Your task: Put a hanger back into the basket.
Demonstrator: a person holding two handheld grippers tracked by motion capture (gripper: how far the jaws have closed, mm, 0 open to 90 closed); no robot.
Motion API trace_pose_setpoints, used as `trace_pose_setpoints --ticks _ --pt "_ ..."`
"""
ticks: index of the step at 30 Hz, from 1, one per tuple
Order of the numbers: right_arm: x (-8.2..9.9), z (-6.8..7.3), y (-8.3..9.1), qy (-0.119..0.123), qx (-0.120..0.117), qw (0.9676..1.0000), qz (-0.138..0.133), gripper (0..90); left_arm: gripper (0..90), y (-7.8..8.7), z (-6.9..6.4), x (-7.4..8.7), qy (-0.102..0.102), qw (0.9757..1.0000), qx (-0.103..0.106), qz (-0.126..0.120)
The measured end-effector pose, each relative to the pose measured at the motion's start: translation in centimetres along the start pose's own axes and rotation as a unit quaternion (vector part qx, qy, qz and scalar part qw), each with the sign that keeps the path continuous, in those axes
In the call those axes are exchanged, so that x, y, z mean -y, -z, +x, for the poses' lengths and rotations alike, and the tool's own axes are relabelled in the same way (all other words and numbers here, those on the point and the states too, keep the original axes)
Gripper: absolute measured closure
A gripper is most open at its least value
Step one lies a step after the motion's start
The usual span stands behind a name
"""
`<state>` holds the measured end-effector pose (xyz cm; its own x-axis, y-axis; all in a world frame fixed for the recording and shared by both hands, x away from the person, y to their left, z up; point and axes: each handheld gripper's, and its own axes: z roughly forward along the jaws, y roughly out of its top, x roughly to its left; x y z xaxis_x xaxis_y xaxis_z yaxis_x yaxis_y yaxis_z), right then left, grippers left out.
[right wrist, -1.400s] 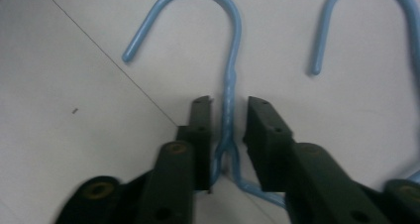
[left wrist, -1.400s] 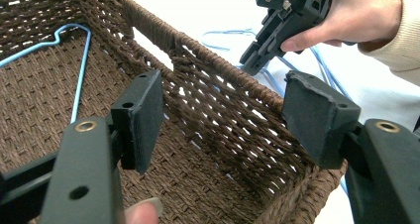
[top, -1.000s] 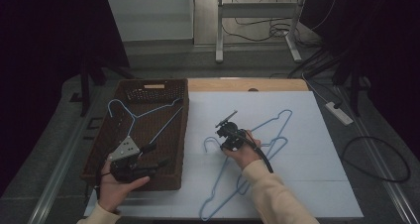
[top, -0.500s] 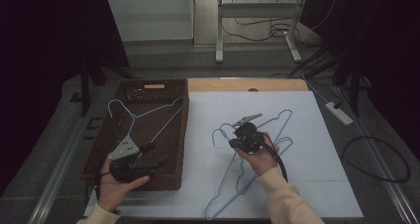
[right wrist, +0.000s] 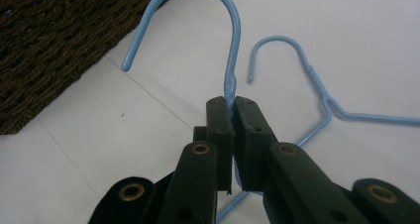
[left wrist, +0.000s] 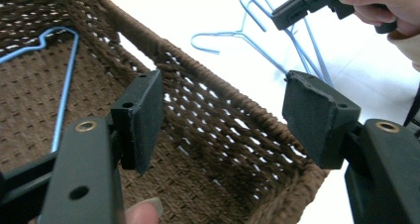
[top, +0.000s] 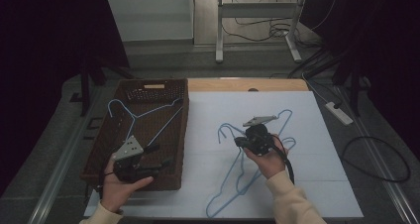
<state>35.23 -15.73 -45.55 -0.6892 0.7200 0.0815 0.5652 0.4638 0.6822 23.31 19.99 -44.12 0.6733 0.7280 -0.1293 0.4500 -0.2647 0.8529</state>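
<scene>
- So, far left first: the brown wicker basket [top: 99,154] sits on the left side of the counter [top: 208,115], and 1 blue wire hanger [top: 141,116] already lies flat inside it.
- The left gripper [top: 156,154] hangs over the near end of the basket with its jaws spread wide and nothing between them. It has barely budged compared with a second ago, so it looks like it's just waiting, maybe to steady the basket or help.
- In the left gripper view you can see the woven basket wall between those open jaws, with the other hand's gripper farther off over the white sheet.
- Middle of the counter: the right gripper [top: 237,141] is clamped tight on the neck of a blue hanger [right wrist: 229,40], right below its hook. The right gripper view shows the wire pinched between the pads.
- What changed: a second ago that hand was lower and closer to the basket side. Now it has shifted right and up a bit, and the hanger's hook end has come along with it.
- A 2nd hanger [right wrist: 317,92] lies on the counter just beside the gripped one, partly crossing it.
- My read: the pickup is done and it's separating the 2 hangers. Next it probably carries this one left into the basket, and snagging the other hanger is the risk.
</scene>
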Motion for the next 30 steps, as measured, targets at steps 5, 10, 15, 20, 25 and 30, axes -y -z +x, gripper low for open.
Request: trace_pose_setpoints --ticks 5,10,15,20,25,30 --pt "0.1 0.0 0.3 0.002 0.001 1.0000 -0.008 86.2 33.5 -0.6 -0.8 -0.5 -0.006 0.9999 0.011 0.003" --pt "0.1 0.0 0.8 0.004 0.000 0.9999 -0.016 86.2 33.5 -1.9 -2.0 -1.7 -0.013 0.9995 0.029 0.007" --pt "0.2 0.0 1.3 0.003 -0.001 0.9996 -0.026 86.2 33.3 -3.4 -3.6 -3.0 -0.024 0.9984 0.049 0.013" --pt "0.4 0.0 1.8 0.003 -0.002 0.9994 -0.033 86.2 33.2 -5.0 -4.7 -3.9 -0.030 0.9973 0.063 0.024" --pt "0.5 0.0 2.0 0.004 -0.003 0.9994 -0.035 86.2 33.5 -6.3 -5.5 -4.2 -0.029 0.9961 0.072 0.041" --pt "0.6 0.0 2.3 0.004 -0.003 0.9991 -0.041 86.3 33.8 -7.5 -6.0 -4.4 -0.025 0.9953 0.076 0.055"
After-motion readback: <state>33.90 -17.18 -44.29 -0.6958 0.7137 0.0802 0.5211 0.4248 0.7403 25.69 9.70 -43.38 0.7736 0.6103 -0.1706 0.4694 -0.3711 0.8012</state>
